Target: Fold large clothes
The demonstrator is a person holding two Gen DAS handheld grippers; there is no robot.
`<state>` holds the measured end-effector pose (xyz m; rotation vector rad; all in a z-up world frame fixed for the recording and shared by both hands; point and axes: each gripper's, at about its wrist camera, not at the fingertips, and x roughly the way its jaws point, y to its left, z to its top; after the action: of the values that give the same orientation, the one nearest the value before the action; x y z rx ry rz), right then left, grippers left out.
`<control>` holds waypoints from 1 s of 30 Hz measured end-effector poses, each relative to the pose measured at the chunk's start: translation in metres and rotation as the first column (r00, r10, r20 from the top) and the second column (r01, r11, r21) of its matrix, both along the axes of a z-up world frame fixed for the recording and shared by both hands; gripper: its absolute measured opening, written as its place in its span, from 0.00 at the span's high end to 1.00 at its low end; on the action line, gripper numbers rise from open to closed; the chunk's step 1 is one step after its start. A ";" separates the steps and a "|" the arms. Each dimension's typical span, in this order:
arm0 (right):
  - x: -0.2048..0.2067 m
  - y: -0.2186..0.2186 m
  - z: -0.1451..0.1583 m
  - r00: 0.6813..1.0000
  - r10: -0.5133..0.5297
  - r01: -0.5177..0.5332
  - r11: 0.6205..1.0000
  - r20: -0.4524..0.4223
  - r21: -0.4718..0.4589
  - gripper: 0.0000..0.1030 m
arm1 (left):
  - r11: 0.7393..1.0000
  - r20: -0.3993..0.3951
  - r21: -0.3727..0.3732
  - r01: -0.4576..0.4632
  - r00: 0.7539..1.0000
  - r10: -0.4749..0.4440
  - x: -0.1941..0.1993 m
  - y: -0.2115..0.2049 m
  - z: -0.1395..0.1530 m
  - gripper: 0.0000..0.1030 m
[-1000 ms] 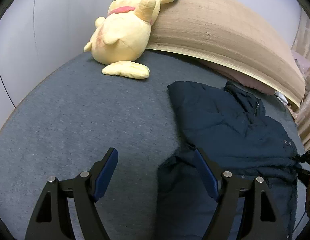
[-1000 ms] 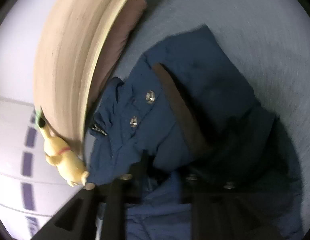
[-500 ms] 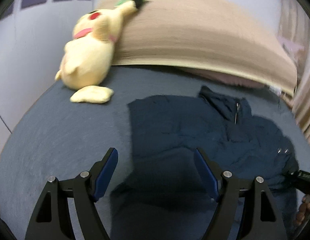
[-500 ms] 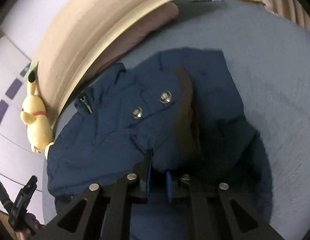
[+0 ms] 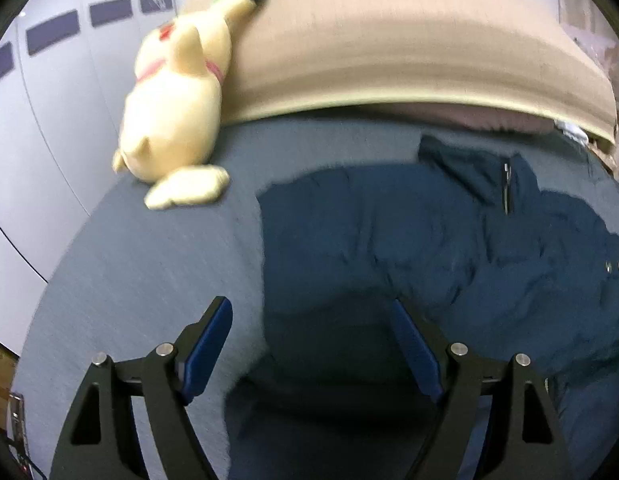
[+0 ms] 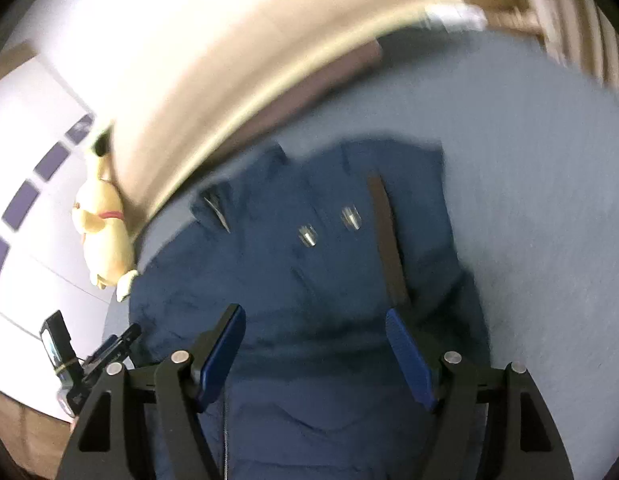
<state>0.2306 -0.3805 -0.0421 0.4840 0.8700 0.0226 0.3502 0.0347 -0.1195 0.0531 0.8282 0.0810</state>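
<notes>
A dark navy jacket (image 5: 429, 248) lies folded on the grey-blue bed (image 5: 149, 272); it also shows in the right wrist view (image 6: 309, 280), with two metal snaps (image 6: 329, 226) and a brown trim strip (image 6: 387, 240). My left gripper (image 5: 313, 340) is open and empty, above the jacket's near left edge. My right gripper (image 6: 315, 348) is open and empty, above the jacket's near part. The other gripper's body (image 6: 69, 364) shows at the left of the right wrist view.
A yellow plush toy (image 5: 177, 100) leans on the tan headboard (image 5: 389, 48) at the bed's far left, also in the right wrist view (image 6: 103, 236). A brownish pillow (image 5: 469, 114) lies under the headboard. A white wall (image 5: 49, 120) runs along the left.
My right gripper was shut on the jacket's edge and has opened, letting it go. Both grippers have shifted, the left one to the right over the jacket.
</notes>
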 end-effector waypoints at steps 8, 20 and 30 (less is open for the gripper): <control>0.053 0.031 -0.025 0.998 0.054 -0.055 0.992 -0.011 -0.111 0.26 | 1.000 -0.014 -0.023 0.009 1.000 -0.010 0.005 -0.007 -0.004 0.21; 0.092 0.077 0.007 0.990 0.142 -0.136 0.955 0.005 -0.264 0.27 | 0.987 0.030 -0.159 0.004 1.000 0.001 0.004 0.013 -0.022 0.20; 0.235 0.241 -0.004 0.895 0.431 -0.419 0.733 -0.110 -0.536 0.28 | 0.954 0.006 -0.298 0.030 1.000 -0.030 0.010 0.028 -0.059 0.14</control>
<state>0.4659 -0.1394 -0.0463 -0.2701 0.9049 0.1963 0.3601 0.0630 -0.1785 -0.2196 0.8302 -0.0738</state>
